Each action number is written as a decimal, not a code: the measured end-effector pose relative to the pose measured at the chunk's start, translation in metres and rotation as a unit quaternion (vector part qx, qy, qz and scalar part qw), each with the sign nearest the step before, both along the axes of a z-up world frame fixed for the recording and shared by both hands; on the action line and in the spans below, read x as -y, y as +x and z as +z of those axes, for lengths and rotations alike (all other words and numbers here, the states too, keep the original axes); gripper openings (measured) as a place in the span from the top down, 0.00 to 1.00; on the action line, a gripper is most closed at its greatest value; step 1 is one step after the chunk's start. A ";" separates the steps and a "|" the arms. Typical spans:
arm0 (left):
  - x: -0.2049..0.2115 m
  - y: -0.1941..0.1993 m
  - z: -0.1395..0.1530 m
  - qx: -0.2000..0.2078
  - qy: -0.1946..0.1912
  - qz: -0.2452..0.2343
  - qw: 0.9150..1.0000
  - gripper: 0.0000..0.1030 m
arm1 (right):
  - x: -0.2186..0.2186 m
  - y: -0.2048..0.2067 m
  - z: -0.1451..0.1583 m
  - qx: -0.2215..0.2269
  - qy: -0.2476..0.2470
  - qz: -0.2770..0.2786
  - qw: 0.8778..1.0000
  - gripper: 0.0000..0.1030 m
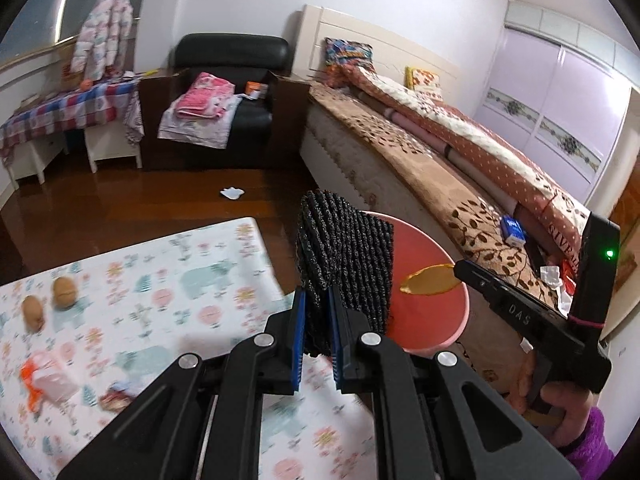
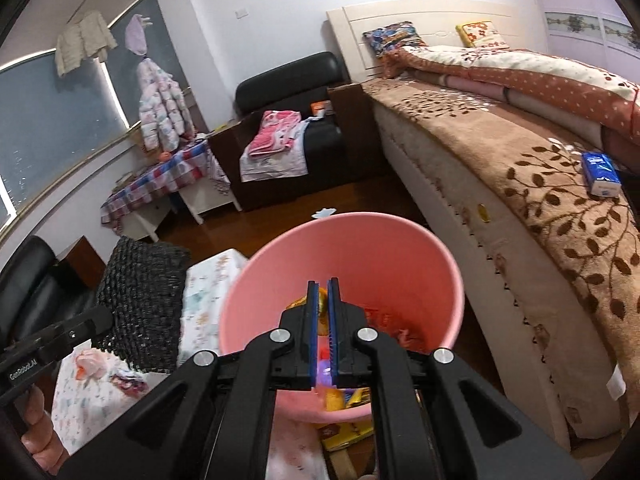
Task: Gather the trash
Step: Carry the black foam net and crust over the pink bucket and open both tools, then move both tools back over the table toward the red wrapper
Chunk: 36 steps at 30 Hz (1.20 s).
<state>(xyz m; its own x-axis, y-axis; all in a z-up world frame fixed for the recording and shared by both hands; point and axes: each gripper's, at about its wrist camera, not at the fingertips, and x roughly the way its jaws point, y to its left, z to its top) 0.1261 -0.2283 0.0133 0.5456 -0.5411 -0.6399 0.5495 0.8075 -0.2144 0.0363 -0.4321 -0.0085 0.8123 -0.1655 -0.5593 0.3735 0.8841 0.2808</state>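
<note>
My left gripper (image 1: 318, 300) is shut on a black knitted cloth (image 1: 346, 264) and holds it up beside the pink bin (image 1: 436, 312); the cloth also shows in the right wrist view (image 2: 140, 300). My right gripper (image 2: 323, 284) is shut on a gold wrapper (image 2: 320, 308) over the open pink bin (image 2: 280, 280), which holds colourful wrappers. From the left wrist view the wrapper (image 1: 430, 280) hangs at the right gripper's tip (image 1: 460, 270) above the bin. A white scrap (image 1: 232, 192) lies on the wooden floor farther off.
A patterned play mat (image 1: 160, 300) carries two brown nuts (image 1: 64, 292), an orange-and-pink wrapper (image 1: 44, 380) and a small scrap (image 1: 116, 396). The bed (image 2: 540, 200) with a blue tissue pack (image 2: 600, 174) runs along the right. A black armchair (image 1: 232, 92) and covered table (image 1: 60, 112) stand behind.
</note>
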 end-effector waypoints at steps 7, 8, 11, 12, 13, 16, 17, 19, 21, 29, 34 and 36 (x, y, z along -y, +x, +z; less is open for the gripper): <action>0.052 0.010 -0.019 0.001 0.034 -0.011 0.999 0.90 | 0.016 -0.001 -0.009 -0.009 -0.007 -0.004 1.000 0.95; 0.057 0.012 -0.021 -0.002 0.037 -0.013 0.999 0.90 | 0.016 -0.001 -0.010 -0.011 -0.008 -0.004 1.000 0.95; 0.066 0.014 -0.028 -0.010 0.039 -0.014 0.999 0.90 | 0.018 0.000 -0.015 -0.018 -0.008 -0.003 1.000 0.95; 0.068 0.015 -0.030 -0.012 0.040 -0.015 0.999 0.90 | 0.018 0.001 -0.016 -0.020 -0.007 -0.002 1.000 0.95; 0.071 0.015 -0.032 -0.014 0.042 -0.016 0.999 0.90 | 0.019 0.001 -0.018 -0.023 -0.005 -0.002 1.000 0.95; 0.076 0.015 -0.037 -0.017 0.046 -0.020 0.999 0.90 | 0.019 0.002 -0.023 -0.027 0.002 0.000 1.000 0.95; 0.078 0.015 -0.038 -0.018 0.048 -0.021 0.998 0.90 | 0.018 0.003 -0.024 -0.028 0.004 0.000 1.000 0.95; 0.082 0.016 -0.041 -0.022 0.052 -0.023 0.998 0.90 | 0.018 0.003 -0.026 -0.029 0.006 0.002 1.000 0.95; 0.083 0.016 -0.043 -0.024 0.054 -0.023 0.998 0.90 | 0.017 0.004 -0.028 -0.031 0.007 0.005 0.999 0.95; 0.079 0.014 -0.040 -0.022 0.043 -0.021 0.999 0.56 | 0.013 0.009 -0.032 -0.042 0.019 0.017 0.999 0.88; 0.073 0.014 -0.034 -0.020 0.038 -0.016 0.999 0.55 | 0.008 0.004 -0.027 -0.032 0.018 0.024 0.999 0.65; 0.070 0.012 -0.032 -0.021 0.036 -0.015 0.999 0.55 | 0.006 0.003 -0.025 -0.031 0.017 0.023 0.999 0.65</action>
<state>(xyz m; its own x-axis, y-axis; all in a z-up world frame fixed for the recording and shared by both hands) 0.1384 -0.2983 -0.0190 0.5014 -0.5091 -0.6996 0.5651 0.8050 -0.1807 0.0396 -0.4385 -0.0336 0.7825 -0.1093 -0.6129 0.3502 0.8912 0.2882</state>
